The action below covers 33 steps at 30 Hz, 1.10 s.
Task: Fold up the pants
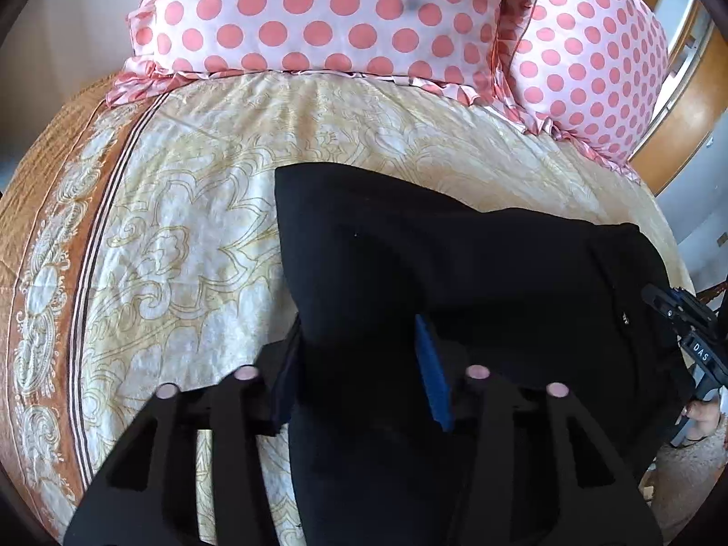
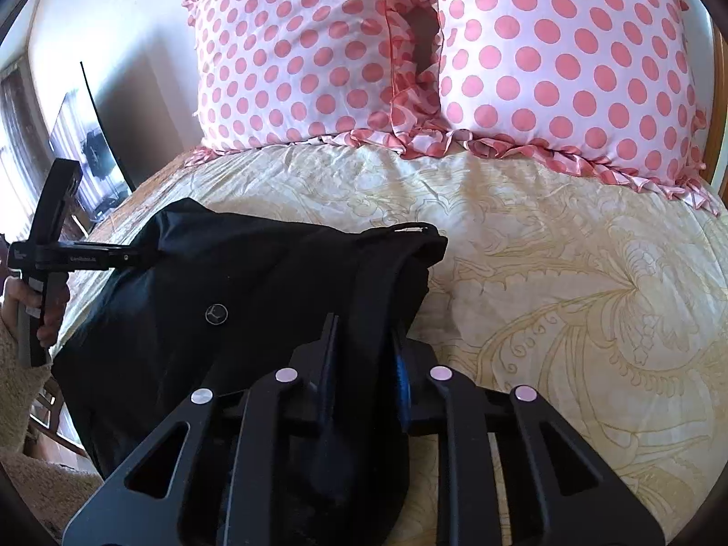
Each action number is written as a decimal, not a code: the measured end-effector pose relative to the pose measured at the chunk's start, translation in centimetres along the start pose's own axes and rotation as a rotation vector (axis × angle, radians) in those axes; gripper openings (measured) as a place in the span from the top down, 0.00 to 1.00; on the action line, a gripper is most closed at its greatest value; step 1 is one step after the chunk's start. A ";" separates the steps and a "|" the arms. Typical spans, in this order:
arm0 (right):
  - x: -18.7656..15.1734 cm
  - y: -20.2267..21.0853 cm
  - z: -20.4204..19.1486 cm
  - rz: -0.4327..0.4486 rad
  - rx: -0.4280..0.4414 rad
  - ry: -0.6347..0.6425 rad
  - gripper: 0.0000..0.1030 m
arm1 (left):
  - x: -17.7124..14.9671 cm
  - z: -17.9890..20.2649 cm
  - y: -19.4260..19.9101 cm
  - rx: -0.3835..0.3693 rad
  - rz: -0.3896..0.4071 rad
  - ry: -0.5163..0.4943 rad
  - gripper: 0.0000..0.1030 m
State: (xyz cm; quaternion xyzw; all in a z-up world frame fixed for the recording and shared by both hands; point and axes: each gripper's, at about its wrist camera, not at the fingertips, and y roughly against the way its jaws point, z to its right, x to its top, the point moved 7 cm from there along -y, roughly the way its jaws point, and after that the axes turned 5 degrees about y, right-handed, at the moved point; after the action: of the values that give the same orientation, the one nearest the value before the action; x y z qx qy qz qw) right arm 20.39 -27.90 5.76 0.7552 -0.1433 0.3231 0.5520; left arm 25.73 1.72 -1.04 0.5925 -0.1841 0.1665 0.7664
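Black pants [image 1: 455, 264] lie on the patterned bedspread [image 1: 182, 236], lower centre to right of frame, below two dotted pillows [image 1: 318, 13]. Left gripper [image 1: 359, 364] narrow, clamped on a fold of the pants. Right gripper [image 2: 364, 355] narrow, clamped on their bunched edge, frame centre.
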 end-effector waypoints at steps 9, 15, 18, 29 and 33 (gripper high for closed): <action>0.8 0.7 -0.2 0.042 0.021 -0.040 0.85 | 0.0 0.2 0.8 -0.004 0.020 -0.001 0.89; 3.5 0.5 -0.2 0.065 0.015 -0.031 0.86 | 2.0 0.4 1.3 0.018 0.066 -0.004 0.90; 5.9 -0.3 0.1 0.084 0.001 -0.024 0.87 | 4.5 0.6 1.4 0.035 0.111 -0.004 0.91; 6.7 -7.8 3.4 -0.048 -0.144 -0.104 0.82 | 8.8 -0.8 -6.0 0.183 0.113 -0.004 0.75; 6.8 -6.9 3.5 -0.060 -0.213 -0.088 0.54 | 8.8 -0.2 -4.2 0.278 0.180 -0.052 0.61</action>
State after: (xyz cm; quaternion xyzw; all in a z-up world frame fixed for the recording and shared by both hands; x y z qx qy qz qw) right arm 30.55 -27.78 4.43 0.7095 -0.1784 0.2559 0.6319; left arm 35.43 1.25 -0.48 0.6779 -0.2315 0.2429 0.6541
